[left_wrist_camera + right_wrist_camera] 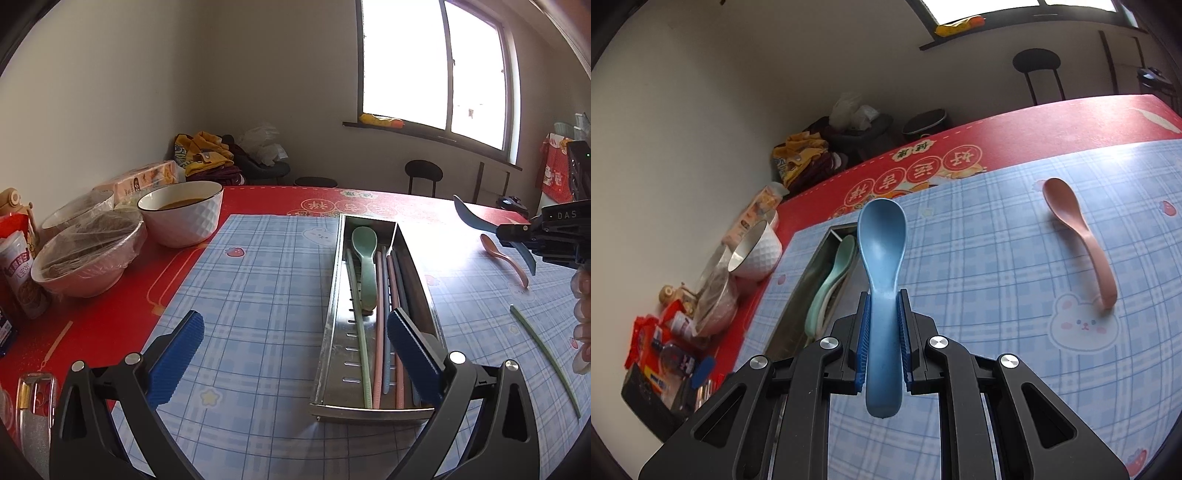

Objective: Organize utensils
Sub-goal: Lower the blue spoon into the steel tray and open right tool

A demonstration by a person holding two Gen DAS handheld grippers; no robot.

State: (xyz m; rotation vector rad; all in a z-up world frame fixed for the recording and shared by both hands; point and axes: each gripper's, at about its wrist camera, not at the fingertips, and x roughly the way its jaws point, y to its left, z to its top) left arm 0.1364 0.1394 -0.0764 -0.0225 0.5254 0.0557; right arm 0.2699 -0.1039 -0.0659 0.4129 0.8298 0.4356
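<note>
Left tongs [295,354] spread wide, gripping nothing, right pad hiding part of the tray [332,325]. Right tongs [882,325] clamped on blue spoon [881,254], handle end blocking the mat below.

ahead of me a bright window [436,66] glares in the plain pale wall [110,92]; a black stool [423,173] stands beneath it.

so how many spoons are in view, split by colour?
Blue spoon: 1, clamped in the right gripper
Pink spoon: 1, lying on the plaid mat
Green spoon: 1, in the metal tray
Total: 3. There may be a paler handle under the green one, but I cannot tell.
</note>
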